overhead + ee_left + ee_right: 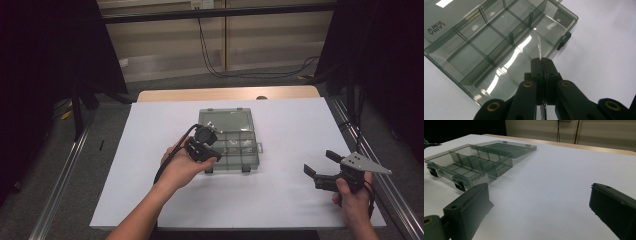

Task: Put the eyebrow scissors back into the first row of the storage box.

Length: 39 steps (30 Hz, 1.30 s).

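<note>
Left gripper (541, 60), frame centre: jaws pinched shut on a thin clear strip (538, 47), above the open compartment box (499, 50) at upper left. I lower slowly, release inside one cell. Right gripper (539, 202) idle, jaws wide.

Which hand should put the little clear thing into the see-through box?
Probably the left. The left gripper hangs right over the open compartment box, shut on a thin clear strip. The right gripper sits open, far off to the side.
</note>
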Available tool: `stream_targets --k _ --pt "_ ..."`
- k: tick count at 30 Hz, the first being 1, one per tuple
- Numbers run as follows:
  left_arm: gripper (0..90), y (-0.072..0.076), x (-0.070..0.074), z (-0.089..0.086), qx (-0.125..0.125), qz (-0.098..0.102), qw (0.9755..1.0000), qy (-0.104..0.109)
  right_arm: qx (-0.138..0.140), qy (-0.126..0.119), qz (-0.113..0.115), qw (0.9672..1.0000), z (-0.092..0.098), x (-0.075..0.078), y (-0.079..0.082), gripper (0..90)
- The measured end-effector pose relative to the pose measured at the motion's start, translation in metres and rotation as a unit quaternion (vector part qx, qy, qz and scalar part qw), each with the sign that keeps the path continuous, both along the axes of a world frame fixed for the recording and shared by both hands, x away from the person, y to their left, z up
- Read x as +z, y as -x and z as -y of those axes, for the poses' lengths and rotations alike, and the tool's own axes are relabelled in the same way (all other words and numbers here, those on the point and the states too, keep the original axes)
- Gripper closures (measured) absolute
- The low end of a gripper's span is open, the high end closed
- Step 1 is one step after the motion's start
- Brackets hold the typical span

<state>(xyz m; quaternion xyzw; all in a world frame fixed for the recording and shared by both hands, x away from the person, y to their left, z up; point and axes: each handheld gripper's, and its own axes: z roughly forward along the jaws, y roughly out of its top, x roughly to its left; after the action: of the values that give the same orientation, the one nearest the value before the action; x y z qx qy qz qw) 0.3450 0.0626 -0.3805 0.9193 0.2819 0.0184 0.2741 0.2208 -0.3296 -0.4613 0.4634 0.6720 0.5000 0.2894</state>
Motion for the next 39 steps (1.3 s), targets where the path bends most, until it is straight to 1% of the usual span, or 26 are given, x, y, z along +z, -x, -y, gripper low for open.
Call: stream_targets --k 1,2,5,6,8,9,12,13,14,15,16,17,18,19,20,22,23,26,27,31,32,33,34,35,38,39 --pt "89.4 -0.001 0.001 0.001 0.004 -0.003 1.0000 0.002 -0.001 0.002 0.002 1.0000 0.000 0.000 0.000 2.3" --pt "89.4 -0.003 0.001 0.001 0.005 0.000 1.0000 0.003 -0.001 0.001 0.003 1.0000 0.000 0.000 0.000 2.4" --pt "89.5 -0.006 0.002 0.002 0.002 -0.001 1.0000 -0.001 0.000 0.000 0.002 1.0000 0.001 0.000 0.000 2.5" --pt "89.5 -0.007 0.001 0.002 0.007 0.000 1.0000 0.002 0.000 0.000 0.002 1.0000 0.002 0.000 0.000 2.5" --pt "89.4 -0.010 0.000 0.003 0.004 -0.003 1.0000 0.003 -0.002 0.001 0.002 1.0000 0.002 0.000 0.000 2.6" --pt "89.4 -0.012 -0.001 0.003 0.005 0.001 1.0000 0.005 -0.003 0.001 0.002 1.0000 0.002 0.000 0.000 2.6" --pt "89.4 -0.016 -0.001 0.004 0.008 -0.001 1.0000 0.004 -0.002 0.000 0.001 1.0000 0.002 0.000 0.000 2.6" --pt "89.4 -0.017 -0.002 0.005 0.011 0.002 0.9999 0.010 -0.002 0.000 0.001 1.0000 0.002 0.000 0.000 2.6" --pt "89.4 -0.018 -0.001 0.004 0.007 -0.003 1.0000 0.006 -0.001 0.000 0.001 1.0000 0.002 0.000 0.000 2.6" --pt "89.4 -0.019 -0.001 0.005 0.012 -0.001 0.9999 0.009 0.000 -0.001 0.001 1.0000 0.002 0.000 0.000 2.6" --pt "89.4 -0.021 -0.001 0.005 0.008 0.001 0.9999 0.006 -0.001 0.000 0.001 1.0000 0.002 0.000 0.000 2.6" --pt "89.4 -0.022 -0.002 0.005 0.011 -0.002 0.9999 0.007 0.000 0.001 0.001 1.0000 0.002 0.000 0.000 2.7" --pt "89.4 -0.023 -0.002 0.006 0.013 0.002 0.9999 0.007 0.000 0.001 0.001 1.0000 0.002 0.000 0.000 2.6" --pt "89.4 -0.025 -0.003 0.006 0.016 0.001 0.9998 0.012 -0.001 0.001 0.001 1.0000 0.002 0.000 0.000 2.7" --pt "89.4 -0.027 -0.003 0.005 0.012 0.000 0.9999 0.009 -0.001 -0.001 0.000 1.0000 0.002 0.000 0.000 2.7" --pt "89.4 -0.028 -0.003 0.006 0.016 0.002 0.9998 0.012 -0.002 -0.002 -0.001 1.0000 0.002 0.000 0.000 2.7" --pt "89.4 -0.029 -0.003 0.006 0.017 -0.002 0.9998 0.008 -0.002 -0.001 0.000 1.0000 0.002 0.000 0.000 2.7" --pt "89.4 -0.032 -0.002 0.006 0.016 0.004 0.9998 0.010 -0.003 -0.002 0.001 1.0000 0.002 0.000 0.000 2.7" --pt "89.4 -0.032 -0.002 0.007 0.019 0.003 0.9998 0.012 -0.003 -0.002 0.001 1.0000 0.002 0.000 0.000 2.7" --pt "89.4 -0.035 0.001 0.008 0.011 -0.003 0.9998 0.015 -0.003 -0.002 0.000 1.0000 0.002 0.000 0.000 2.7" --pt "89.4 -0.036 0.002 0.009 0.008 -0.003 0.9999 0.012 -0.002 -0.003 0.000 1.0000 0.002 0.000 0.000 2.8" --pt "89.4 -0.037 0.002 0.009 0.010 0.001 0.9998 0.014 -0.003 -0.003 0.000 1.0000 0.002 0.000 0.000 2.8" --pt "89.4 -0.038 0.002 0.010 0.011 -0.001 0.9998 0.015 -0.003 -0.002 0.000 1.0000 0.002 0.000 0.000 2.8" --pt "89.4 -0.039 0.003 0.010 0.010 0.003 0.9999 0.013 -0.003 -0.003 0.000 1.0000 0.002 0.000 0.000 2.8" --pt "89.4 -0.041 0.003 0.011 0.016 0.000 0.9998 0.015 -0.003 -0.001 0.002 1.0000 0.003 0.000 0.000 2.8" --pt "89.4 -0.042 0.002 0.011 0.017 0.006 0.9997 0.014 -0.004 -0.002 0.002 1.0000 0.003 0.000 0.000 2.8"
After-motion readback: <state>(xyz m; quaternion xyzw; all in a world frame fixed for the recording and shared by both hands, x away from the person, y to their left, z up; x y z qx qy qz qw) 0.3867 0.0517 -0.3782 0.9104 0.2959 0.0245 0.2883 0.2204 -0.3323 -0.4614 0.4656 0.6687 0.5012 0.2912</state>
